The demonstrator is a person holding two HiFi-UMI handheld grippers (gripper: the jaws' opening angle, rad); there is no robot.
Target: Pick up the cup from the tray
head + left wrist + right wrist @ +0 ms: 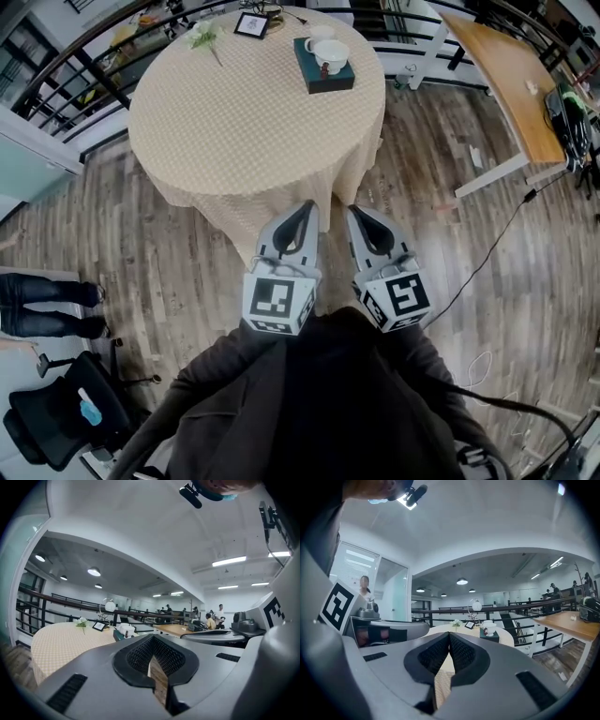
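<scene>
A white cup point(331, 56) stands on a dark teal tray point(323, 80) at the far right of a round table point(234, 131) with a beige checked cloth; a second white cup point(319, 38) sits behind it. My left gripper point(307, 206) and right gripper point(357, 212) are side by side at the table's near edge, both pointing level at the table, shut and empty. In the left gripper view the shut left gripper point(152, 637) faces the cup point(125, 629), far off. In the right gripper view the shut right gripper point(450, 634) faces the cup point(489, 629) on its tray point(489, 636).
A small picture frame point(251, 24) and a white flower point(204, 36) lie at the table's far side. A black railing point(75, 58) curves behind it. A wooden desk point(511, 80) stands to the right, an office chair point(66, 417) and a person's legs point(47, 305) to the left.
</scene>
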